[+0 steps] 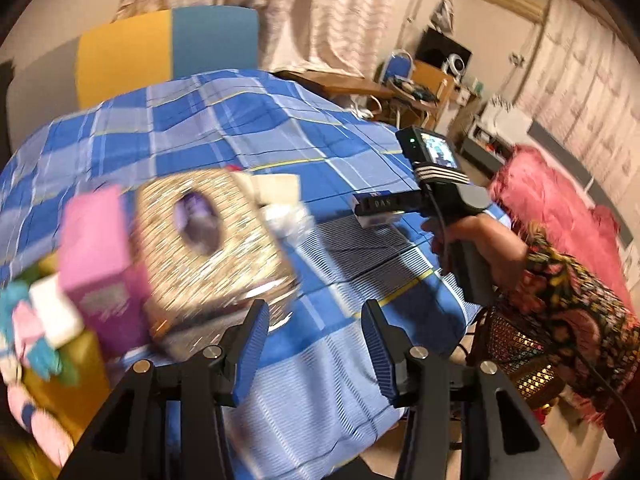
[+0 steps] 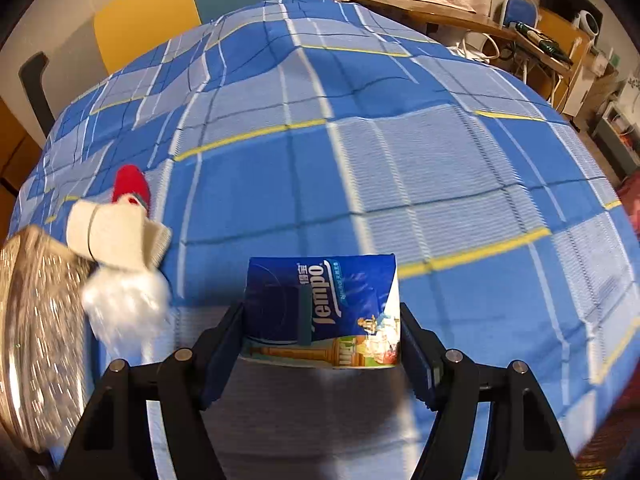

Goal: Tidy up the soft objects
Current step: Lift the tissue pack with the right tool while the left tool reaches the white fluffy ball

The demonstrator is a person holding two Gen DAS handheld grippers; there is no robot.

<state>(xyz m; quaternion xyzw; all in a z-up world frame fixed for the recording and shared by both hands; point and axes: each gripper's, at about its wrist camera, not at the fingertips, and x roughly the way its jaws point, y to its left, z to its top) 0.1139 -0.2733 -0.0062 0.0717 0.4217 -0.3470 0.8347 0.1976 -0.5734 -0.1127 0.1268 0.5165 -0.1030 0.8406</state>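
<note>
A blue Tempo tissue pack (image 2: 320, 304) sits between the fingers of my right gripper (image 2: 321, 312), with both pads against its sides; it is shut on the pack just above the blue plaid bedsheet (image 2: 360, 160). In the left wrist view the same gripper (image 1: 376, 212) shows at the right, held by a hand (image 1: 488, 244), with the pack at its tip. My left gripper (image 1: 315, 308) stands open over the sheet with nothing between its fingers. To its left lie a glittery silver box (image 1: 208, 240) and a pink box (image 1: 96, 256), both blurred.
A rolled cream cloth (image 2: 116, 236), a red soft item (image 2: 130, 186) and a white fluffy wad (image 2: 124, 300) lie beside the silver box (image 2: 36, 320). Plush toys (image 1: 28, 328) are heaped at the left edge. A pink furry mass (image 1: 552, 208) and a desk (image 1: 420, 84) stand past the bed.
</note>
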